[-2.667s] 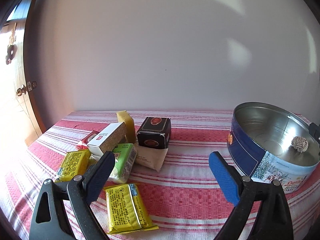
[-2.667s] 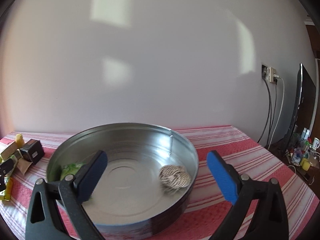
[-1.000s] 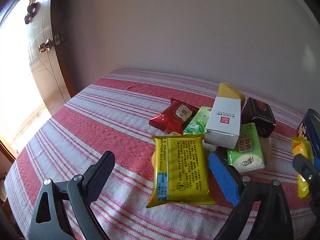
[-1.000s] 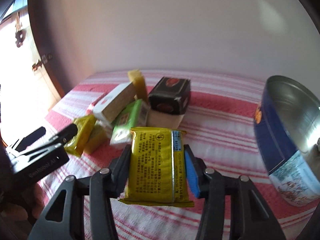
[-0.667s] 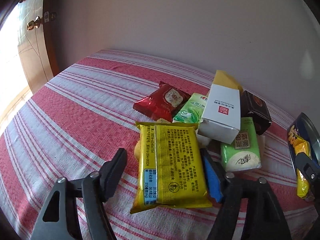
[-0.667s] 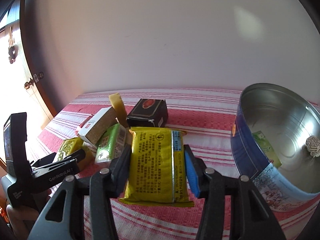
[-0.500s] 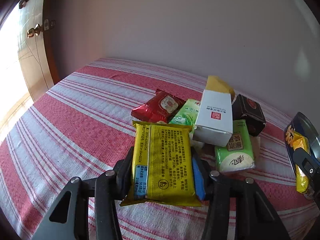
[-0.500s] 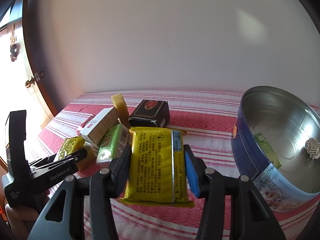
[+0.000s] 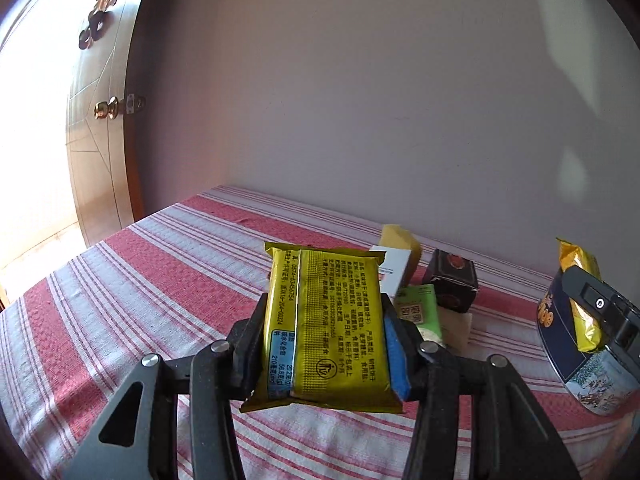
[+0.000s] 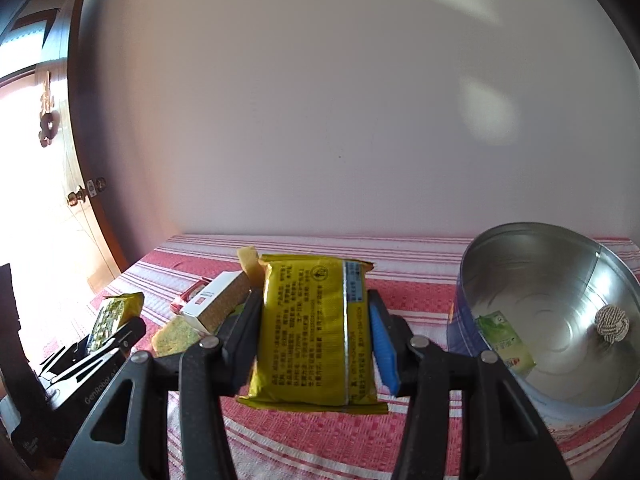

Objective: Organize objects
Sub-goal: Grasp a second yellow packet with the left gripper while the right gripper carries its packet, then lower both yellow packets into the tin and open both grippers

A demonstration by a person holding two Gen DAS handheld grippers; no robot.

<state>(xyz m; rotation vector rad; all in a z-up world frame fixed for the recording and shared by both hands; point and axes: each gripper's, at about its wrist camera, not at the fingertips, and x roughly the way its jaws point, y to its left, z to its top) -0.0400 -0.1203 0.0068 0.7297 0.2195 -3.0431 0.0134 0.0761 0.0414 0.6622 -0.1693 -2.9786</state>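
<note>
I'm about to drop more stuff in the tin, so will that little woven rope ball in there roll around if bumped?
Probably. The small woven rope ball looks round and sits loose on the round metal tin's smooth floor. It seems light; its knotted weave may slow it.

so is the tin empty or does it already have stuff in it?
Not empty. The right wrist view shows the tin holding a green packet against its near wall and a small knotted rope ball on the bare metal floor.

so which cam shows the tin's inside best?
Right wrist: the round tin tips its open mouth toward it, showing a green packet and knotted ball inside. Left wrist catches only its blue outer wall at the frame edge.
</note>
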